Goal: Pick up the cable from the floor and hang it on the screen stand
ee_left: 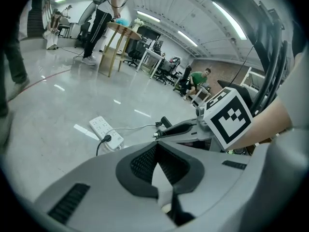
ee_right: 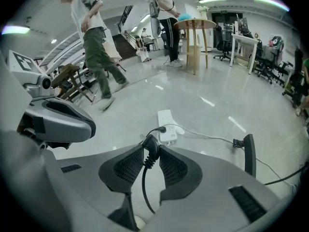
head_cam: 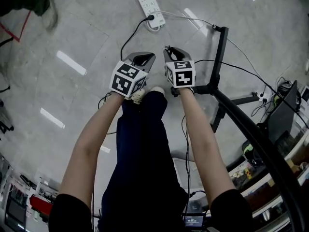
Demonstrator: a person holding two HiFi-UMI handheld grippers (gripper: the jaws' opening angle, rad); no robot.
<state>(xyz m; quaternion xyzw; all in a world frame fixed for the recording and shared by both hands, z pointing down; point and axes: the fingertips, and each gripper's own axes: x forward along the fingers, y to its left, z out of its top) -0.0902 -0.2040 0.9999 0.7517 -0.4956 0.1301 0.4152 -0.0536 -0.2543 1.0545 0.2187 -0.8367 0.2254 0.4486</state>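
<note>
My right gripper (ee_right: 150,146) is shut on the moulded end of a thin black cable (ee_right: 143,178), which hangs down between its pads. In the head view both grippers are held up side by side above the floor, the right gripper (head_cam: 170,50) a short way left of the black screen stand (head_cam: 221,57). A slack run of the cable (head_cam: 186,139) drops beside my right forearm. My left gripper (ee_left: 156,146) has its pad tips together with nothing between them. It is beside the right one, seen as the left gripper (head_cam: 148,57) in the head view. The stand's top (ee_right: 248,153) shows right of the right jaws.
A white power strip (head_cam: 150,6) lies on the pale floor ahead with a black plug and a white lead in it. A desk with a laptop (head_cam: 282,112) and tangled wires is at the right. People (ee_right: 94,42), a round wooden table (ee_right: 194,30) and office chairs stand further off.
</note>
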